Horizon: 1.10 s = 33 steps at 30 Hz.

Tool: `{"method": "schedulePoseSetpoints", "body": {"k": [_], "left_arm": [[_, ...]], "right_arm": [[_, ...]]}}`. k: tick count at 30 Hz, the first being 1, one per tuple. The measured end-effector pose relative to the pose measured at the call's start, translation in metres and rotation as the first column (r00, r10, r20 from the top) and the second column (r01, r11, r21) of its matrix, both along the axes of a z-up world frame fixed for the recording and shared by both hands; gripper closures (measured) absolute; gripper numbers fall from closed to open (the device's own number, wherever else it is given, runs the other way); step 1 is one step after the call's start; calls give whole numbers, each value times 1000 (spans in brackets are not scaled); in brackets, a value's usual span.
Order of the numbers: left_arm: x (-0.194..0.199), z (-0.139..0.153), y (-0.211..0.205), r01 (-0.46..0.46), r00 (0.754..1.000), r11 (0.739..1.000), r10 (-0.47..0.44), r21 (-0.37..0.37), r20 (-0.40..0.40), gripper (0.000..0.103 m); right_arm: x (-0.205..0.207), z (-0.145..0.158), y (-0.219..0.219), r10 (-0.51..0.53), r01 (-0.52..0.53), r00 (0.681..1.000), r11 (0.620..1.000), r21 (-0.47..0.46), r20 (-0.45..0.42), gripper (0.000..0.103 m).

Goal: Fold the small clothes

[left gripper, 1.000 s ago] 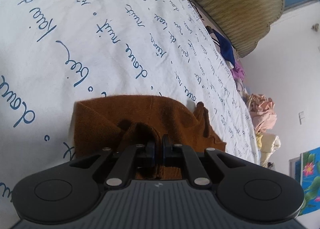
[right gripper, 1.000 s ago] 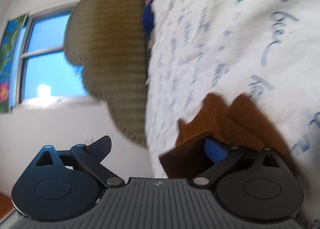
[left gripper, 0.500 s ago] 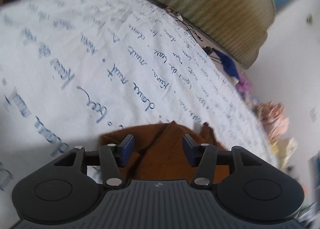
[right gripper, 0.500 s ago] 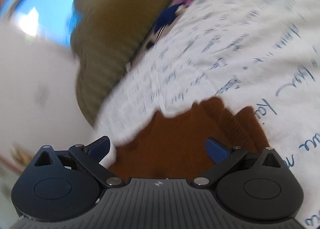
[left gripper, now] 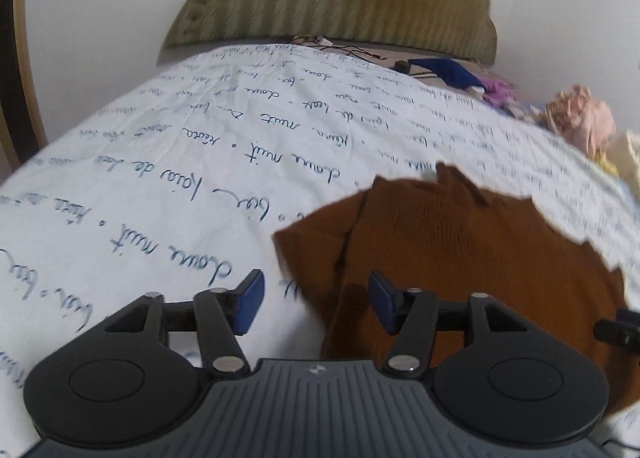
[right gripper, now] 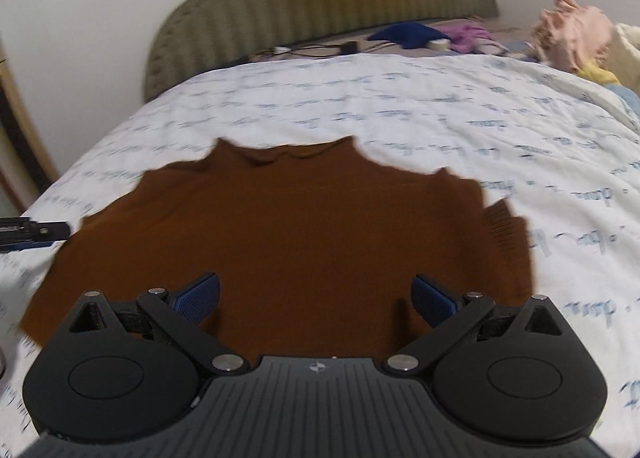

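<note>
A: What has changed in the last second?

B: A second ago the left hand-held gripper [left gripper: 316, 300] was pinched shut on the rust-brown knitted garment [right gripper: 280, 242]. Its jaws are now opening, with only the garment's left edge lying beneath the gap and nothing clamped. The right hand-held gripper [right gripper: 316, 298] stands wide open as before, empty, above the knit.

A: Meaning for the fold?

B: Probably one fold is laid and released; the garment lies flat on the white bedsheet with blue handwriting print [left gripper: 160, 162], and a further fold likely remains.

A: Do the views differ?

B: The right wrist view shows the garment's whole outline, its neckline at 12 o'clock and a ribbed cuff at 3 o'clock. The left view shows a doubled layer at its 9 o'clock edge, and the right hand-held gripper's tip at 3 o'clock.
</note>
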<state>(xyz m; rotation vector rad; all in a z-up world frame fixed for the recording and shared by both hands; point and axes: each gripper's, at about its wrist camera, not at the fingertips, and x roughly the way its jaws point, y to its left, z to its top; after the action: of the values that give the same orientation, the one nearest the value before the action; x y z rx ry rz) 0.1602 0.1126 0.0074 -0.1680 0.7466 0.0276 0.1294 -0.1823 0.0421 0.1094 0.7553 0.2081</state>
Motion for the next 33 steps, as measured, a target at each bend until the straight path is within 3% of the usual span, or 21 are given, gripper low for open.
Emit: {"method": "schedulePoseSetpoints", "body": {"k": [5,10,13,25,33], "left_arm": [[-15,-14,-12,22,1000,992,-19,126,-25,44],[-28,-22,-6,1,999,997,3,80,-41,41],[-34,-28,-8,-22,999,996,25,83,-36,35],[-38,-35,-10,-42,999,994,45,101,-31,27],[-37,-36,-10,-56,998,993,59,106,-31,22]], "right_arm": [[-13,-10,37,63,-66,997,995,-81,-42,2],[-25,-25,51,36,-42,999,982,-184,-35,0],[-32,-31,52,19,-21,1000,983,-184,-16,0],[-41,-47,45,12,0,997,985,-170,72,0],[-43,-48,46,12,2,996,986,-166,86,0]]}}
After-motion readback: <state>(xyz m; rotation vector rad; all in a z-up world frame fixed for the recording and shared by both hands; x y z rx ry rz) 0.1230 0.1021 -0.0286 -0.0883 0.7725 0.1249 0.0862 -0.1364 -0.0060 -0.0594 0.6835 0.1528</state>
